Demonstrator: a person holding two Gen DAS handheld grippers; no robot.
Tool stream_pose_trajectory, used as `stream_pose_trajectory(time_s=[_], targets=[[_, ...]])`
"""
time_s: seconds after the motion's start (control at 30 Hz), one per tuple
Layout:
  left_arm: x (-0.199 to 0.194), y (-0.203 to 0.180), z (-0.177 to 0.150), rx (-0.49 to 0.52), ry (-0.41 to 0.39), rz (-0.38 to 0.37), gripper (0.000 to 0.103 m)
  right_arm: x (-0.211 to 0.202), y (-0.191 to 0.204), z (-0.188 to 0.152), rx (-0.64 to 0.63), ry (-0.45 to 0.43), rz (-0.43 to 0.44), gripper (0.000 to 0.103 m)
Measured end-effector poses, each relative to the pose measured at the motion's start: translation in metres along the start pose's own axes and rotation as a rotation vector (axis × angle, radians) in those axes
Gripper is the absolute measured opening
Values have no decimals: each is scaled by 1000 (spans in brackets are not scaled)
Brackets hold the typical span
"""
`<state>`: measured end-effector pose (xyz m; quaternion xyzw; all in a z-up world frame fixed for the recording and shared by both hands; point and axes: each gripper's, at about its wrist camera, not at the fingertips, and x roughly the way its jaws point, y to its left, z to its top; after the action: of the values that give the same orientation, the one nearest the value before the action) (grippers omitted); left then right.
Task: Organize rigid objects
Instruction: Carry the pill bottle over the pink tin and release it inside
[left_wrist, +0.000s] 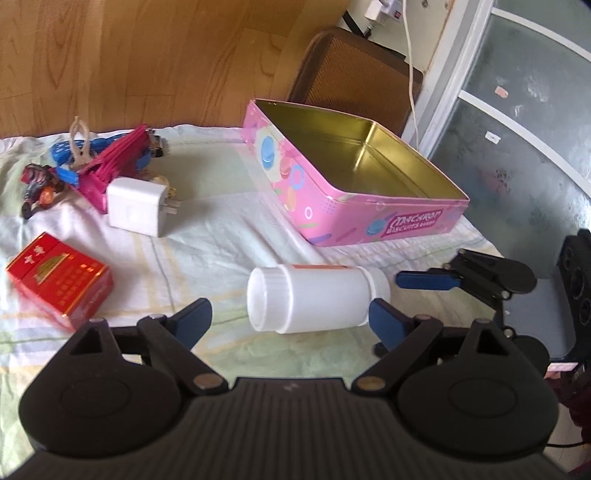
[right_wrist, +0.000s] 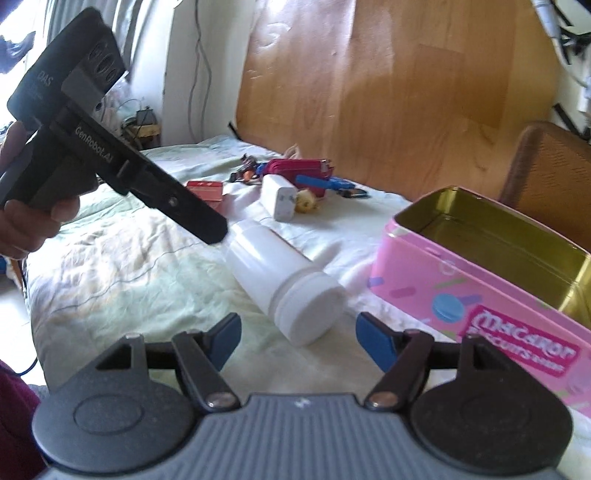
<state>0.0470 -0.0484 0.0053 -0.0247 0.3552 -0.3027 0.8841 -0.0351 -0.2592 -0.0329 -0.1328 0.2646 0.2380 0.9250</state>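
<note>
Between the spread fingers of both tools, left tool and right tool, white bottle lies sideways; likely rolls if pinched off-centre.

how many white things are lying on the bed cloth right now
2. A white bottle lies on its side just ahead of the left gripper, near the pink tin. A white charger sits farther back by the pink pouch. The pile could hide more.
</note>
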Motion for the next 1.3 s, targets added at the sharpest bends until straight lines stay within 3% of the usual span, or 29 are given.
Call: stream_pose_trajectory(time_s=[0.13,0.23,0.33,0.43,0.77,0.97,1.1,1.2,1.3], targets=[[20,-1,4,4,30,-10,92,17,0,5,-11,18,21,71],[38,-2,4,-1,79,-38,83,32,-1,7,-16,40,25,71],[42,-11,4,33,82,13,82,44,-5,7,11,48,9,60],[30,-17,12,54,43,10,82,42,-19,7,97,28,3,48],[22,-62,69,220,-110,29,82,0,-57,28,178,-143,-110,49],[54,-88,99,279,-162,10,82,-9,-96,35,218,-174,-228,49],[91,-100,114,291,-150,-10,83,1,-129,29,268,-154,-317,50],[119,-108,119,285,-109,-3,84,7,-146,22,323,-133,-392,64],[132,-110,116,284,-85,36,84,6,-152,15,361,-126,-397,67]])
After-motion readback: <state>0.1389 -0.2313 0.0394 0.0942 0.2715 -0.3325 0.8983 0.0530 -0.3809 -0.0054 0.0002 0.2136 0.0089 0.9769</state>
